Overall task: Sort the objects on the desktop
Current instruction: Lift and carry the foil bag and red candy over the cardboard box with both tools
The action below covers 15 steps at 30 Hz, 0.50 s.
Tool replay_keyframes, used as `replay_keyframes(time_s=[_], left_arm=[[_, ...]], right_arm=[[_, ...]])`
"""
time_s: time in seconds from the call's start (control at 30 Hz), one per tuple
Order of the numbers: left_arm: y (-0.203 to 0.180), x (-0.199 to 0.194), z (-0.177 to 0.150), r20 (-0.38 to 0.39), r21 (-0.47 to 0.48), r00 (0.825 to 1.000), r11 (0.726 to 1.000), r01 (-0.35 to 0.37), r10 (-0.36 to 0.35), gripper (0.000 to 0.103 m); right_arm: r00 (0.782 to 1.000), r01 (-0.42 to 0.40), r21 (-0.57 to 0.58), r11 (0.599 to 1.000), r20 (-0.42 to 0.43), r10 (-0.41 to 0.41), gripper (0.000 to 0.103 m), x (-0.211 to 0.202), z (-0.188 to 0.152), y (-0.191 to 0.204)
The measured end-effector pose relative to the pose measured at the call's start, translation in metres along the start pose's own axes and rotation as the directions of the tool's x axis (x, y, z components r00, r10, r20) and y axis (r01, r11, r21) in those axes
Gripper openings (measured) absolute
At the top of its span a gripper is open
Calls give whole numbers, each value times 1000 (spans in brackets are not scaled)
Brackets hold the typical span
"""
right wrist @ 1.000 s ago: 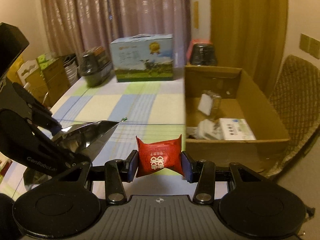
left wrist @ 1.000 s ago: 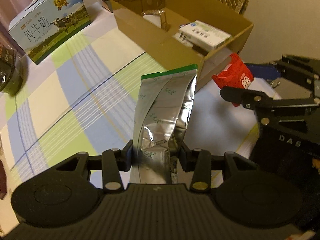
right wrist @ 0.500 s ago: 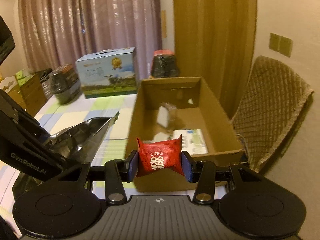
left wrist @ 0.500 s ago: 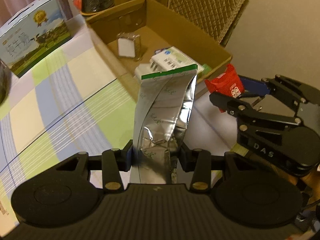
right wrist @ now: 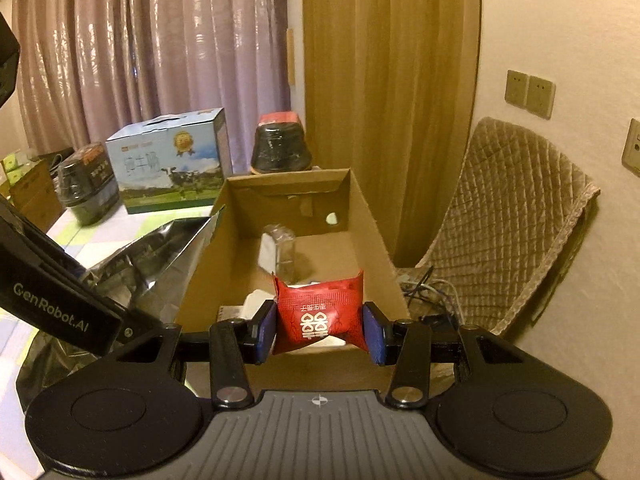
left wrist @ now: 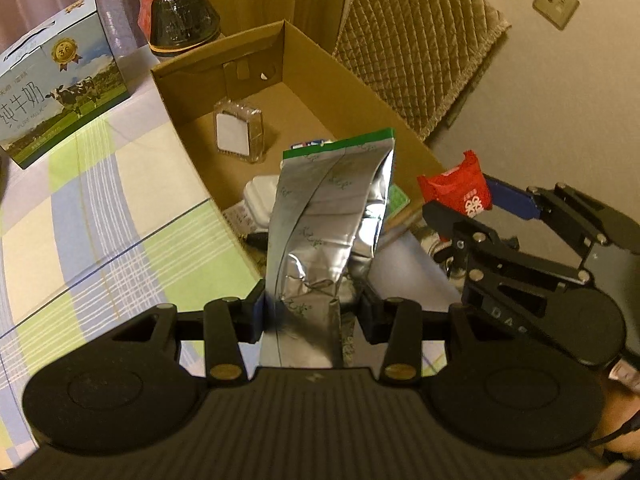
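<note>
Cardboard box [left wrist: 304, 92] contents half-hidden behind left claw's [left wrist: 314, 312] gripped foil pouch [left wrist: 328, 216], right claw's [right wrist: 320, 330] pinched red packet [right wrist: 320, 314].

Both grippers have travelled from above the checked bench toward the box [left wrist: 304, 80], at 12 o'clock. The foil pouch [left wrist: 328, 220] now hangs over its near end, and the red packet [right wrist: 320, 312] over its near edge.

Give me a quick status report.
Left gripper shut on foil pouch. Right gripper shut on red packet. Both at cardboard box; nothing blocking.
</note>
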<state>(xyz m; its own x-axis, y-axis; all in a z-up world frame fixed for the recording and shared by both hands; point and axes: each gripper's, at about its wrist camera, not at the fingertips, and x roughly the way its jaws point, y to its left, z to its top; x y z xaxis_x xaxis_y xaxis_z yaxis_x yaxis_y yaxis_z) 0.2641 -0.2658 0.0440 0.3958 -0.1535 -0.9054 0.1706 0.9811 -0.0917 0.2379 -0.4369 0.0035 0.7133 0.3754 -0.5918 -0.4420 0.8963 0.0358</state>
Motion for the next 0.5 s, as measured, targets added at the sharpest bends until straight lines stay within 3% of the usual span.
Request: replay_keyframes(time_s=[0.5], left_arm=[[7, 18, 40, 30, -123, 999, 992, 33, -30, 39]], right_arm=[[1000, 23, 2, 1000, 1, -23, 43, 32, 23, -23]])
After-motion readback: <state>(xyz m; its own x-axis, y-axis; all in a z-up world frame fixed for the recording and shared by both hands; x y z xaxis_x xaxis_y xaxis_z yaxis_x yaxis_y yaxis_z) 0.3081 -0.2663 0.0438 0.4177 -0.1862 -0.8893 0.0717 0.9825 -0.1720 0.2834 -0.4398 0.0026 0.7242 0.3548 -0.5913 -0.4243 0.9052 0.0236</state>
